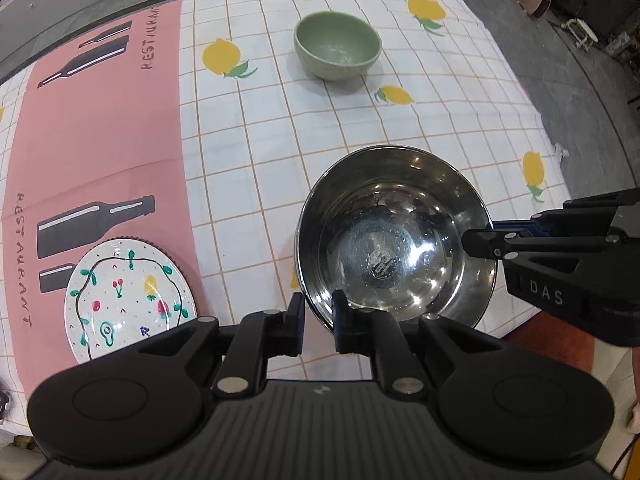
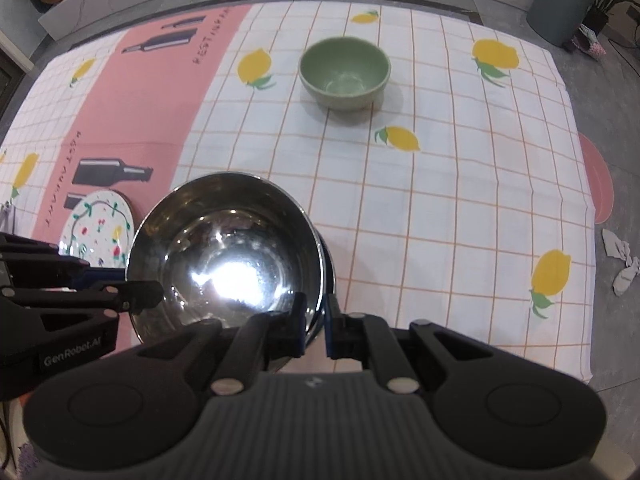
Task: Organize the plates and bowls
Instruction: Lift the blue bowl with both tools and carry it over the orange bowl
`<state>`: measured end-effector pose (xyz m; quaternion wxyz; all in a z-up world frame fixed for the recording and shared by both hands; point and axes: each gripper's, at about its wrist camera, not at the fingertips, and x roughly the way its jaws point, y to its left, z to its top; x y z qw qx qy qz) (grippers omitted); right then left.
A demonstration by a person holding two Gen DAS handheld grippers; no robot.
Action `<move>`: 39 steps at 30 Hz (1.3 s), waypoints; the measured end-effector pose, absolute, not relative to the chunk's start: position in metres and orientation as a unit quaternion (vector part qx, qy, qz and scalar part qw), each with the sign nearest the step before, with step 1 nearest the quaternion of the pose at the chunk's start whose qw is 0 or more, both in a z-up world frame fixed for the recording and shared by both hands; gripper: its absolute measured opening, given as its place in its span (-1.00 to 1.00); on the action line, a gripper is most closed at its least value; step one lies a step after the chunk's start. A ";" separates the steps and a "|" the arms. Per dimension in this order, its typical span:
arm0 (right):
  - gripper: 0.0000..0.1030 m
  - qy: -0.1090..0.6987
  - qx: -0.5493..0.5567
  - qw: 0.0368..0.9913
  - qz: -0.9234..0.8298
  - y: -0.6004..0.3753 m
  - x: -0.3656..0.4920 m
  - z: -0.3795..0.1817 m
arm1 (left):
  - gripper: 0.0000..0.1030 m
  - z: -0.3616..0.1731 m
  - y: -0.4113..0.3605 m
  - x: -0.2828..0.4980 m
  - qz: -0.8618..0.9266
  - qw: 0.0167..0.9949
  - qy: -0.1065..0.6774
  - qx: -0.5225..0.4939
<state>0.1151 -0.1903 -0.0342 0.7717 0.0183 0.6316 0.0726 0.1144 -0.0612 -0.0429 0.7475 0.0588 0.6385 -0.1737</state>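
A shiny steel bowl [image 1: 396, 236] is held between both grippers above the checked cloth; it also shows in the right wrist view [image 2: 228, 252]. My left gripper [image 1: 318, 320] is shut on its near-left rim, one finger inside and one outside. My right gripper [image 2: 314, 320] is shut on the opposite rim and shows in the left wrist view [image 1: 486, 236]. A green bowl [image 1: 338, 46] stands upright at the far middle of the cloth, also in the right wrist view [image 2: 345, 73]. A painted plate [image 1: 128, 302] with fruit drawings lies on the pink strip to the left.
The cloth [image 1: 260, 152] with lemon prints covers a low surface, grey floor around it. A grey bin [image 2: 568, 2] and a plant stand far right. A crumpled rag [image 2: 624, 264] lies on the floor to the right.
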 end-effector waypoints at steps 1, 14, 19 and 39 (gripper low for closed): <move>-0.88 0.633 0.014 0.771 0.073 -0.189 0.114 -0.036 | -0.71 -0.045 -0.062 0.115 -0.174 0.746 0.640 0.059; -0.88 0.643 0.006 0.763 0.068 -0.190 0.117 -0.053 | -0.71 -0.056 -0.074 0.120 -0.172 0.735 0.650 0.085; -0.89 0.649 0.007 0.758 0.069 -0.190 0.121 -0.058 | -0.70 -0.061 -0.073 0.123 -0.173 0.730 0.656 0.082; -0.57 0.652 0.012 0.755 0.075 -0.191 0.123 -0.065 | -0.45 -0.060 -0.076 0.121 -0.191 0.730 0.650 0.094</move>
